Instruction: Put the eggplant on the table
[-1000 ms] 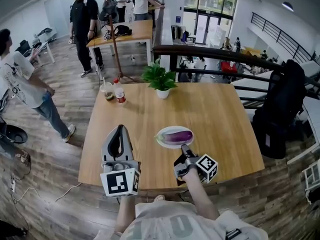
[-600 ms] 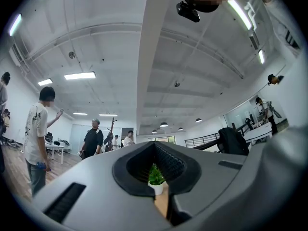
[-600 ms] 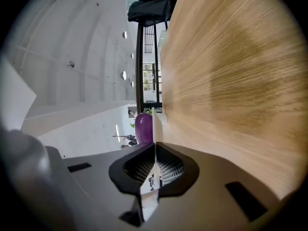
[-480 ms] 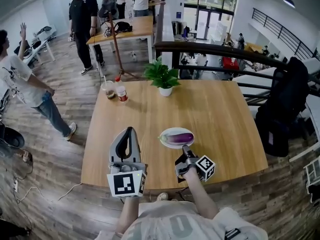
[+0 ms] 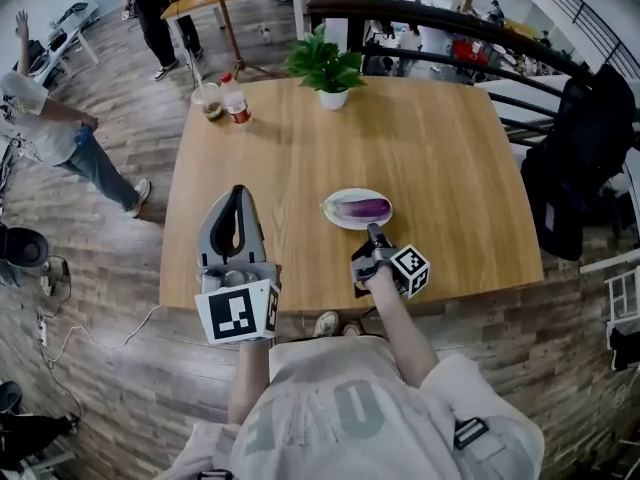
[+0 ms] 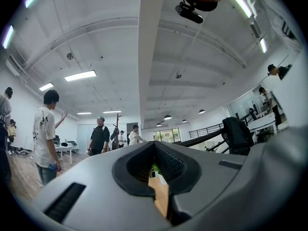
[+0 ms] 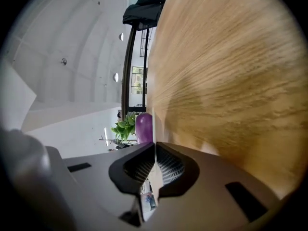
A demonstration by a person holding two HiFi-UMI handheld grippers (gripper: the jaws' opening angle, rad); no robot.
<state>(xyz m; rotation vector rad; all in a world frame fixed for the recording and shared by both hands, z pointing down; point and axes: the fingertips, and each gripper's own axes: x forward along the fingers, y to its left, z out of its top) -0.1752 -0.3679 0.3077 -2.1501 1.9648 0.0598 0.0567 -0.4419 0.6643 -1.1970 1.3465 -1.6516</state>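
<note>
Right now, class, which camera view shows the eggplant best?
Head view: the whole eggplant lies on a white plate. The right gripper view shows only a purple part; the left gripper view shows none.

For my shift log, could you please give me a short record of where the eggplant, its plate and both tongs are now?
eggplant: lying on the white plate, untouched
white plate: on the wooden table, toward its near edge
right tongs: shut, empty, tips beside the plate's near rim
left tongs: shut, empty, over the table left of the plate
task state: eggplant not yet on the table
</note>
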